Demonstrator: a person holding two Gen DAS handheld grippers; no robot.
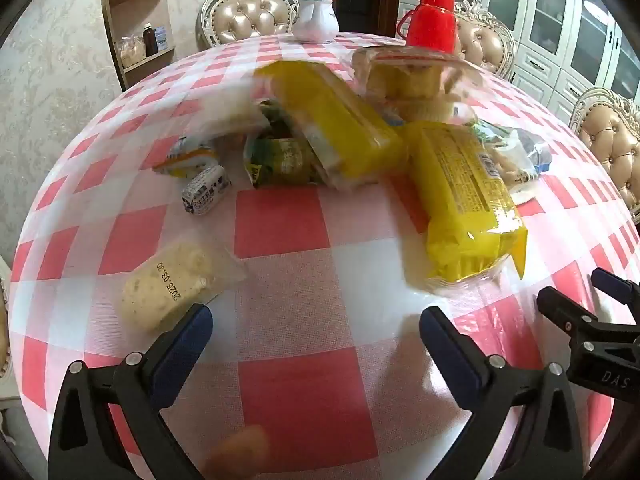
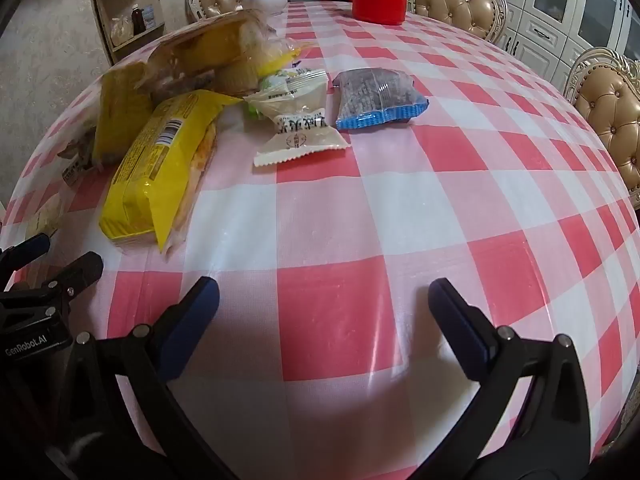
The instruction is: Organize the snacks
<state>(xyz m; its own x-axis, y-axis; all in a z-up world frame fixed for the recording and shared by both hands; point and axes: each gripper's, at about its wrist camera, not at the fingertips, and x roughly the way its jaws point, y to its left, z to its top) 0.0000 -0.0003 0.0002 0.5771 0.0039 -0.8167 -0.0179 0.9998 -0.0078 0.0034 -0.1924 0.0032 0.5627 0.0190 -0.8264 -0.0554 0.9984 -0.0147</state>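
A pile of snack packs lies on the red-and-white checked table (image 1: 280, 220). In the left wrist view a yellow biscuit pack (image 1: 464, 196) lies near, a second yellow pack (image 1: 336, 120) leans on a green pack (image 1: 280, 160), and a clear pack of pale snack (image 1: 176, 284) lies just ahead of my left gripper (image 1: 316, 328), which is open and empty. In the right wrist view my right gripper (image 2: 324, 300) is open and empty over bare cloth; the yellow pack (image 2: 160, 172), a white candy pack (image 2: 300, 132) and a blue-edged pack (image 2: 376, 96) lie ahead.
A red jug (image 1: 434, 20) and a white teapot (image 1: 316, 16) stand at the far side. Padded chairs (image 2: 460, 0) ring the table. A wall shelf (image 1: 140, 28) stands at the left. The right gripper shows at the right edge of the left wrist view (image 1: 592, 320).
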